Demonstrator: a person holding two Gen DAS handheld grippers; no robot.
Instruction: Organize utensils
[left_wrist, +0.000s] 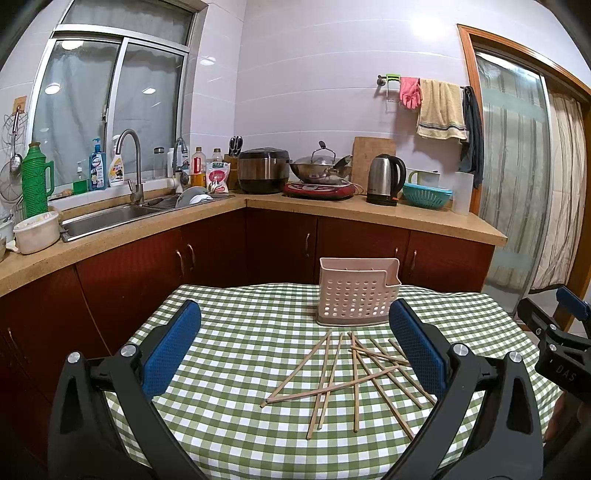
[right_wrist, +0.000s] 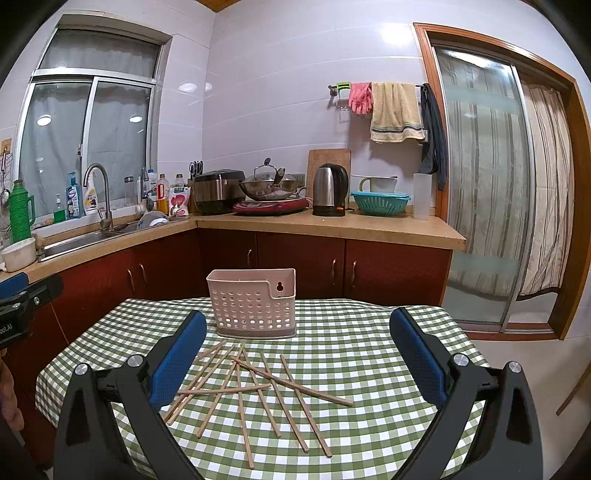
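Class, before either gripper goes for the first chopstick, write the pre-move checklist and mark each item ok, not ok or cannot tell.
1. Left gripper open, empty: ok.
2. Right gripper open, empty: ok.
3. Pink holder upright on the checked tablecloth: ok.
4. Chopsticks lying separate: not ok, several cross.
5. Holder empty inside: cannot tell.
6. Path from chopsticks to holder unobstructed: ok.

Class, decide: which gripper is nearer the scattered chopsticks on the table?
Left, though only slightly. The left gripper hangs open directly over the chopsticks, while the right gripper hangs open with most of them toward its left finger.
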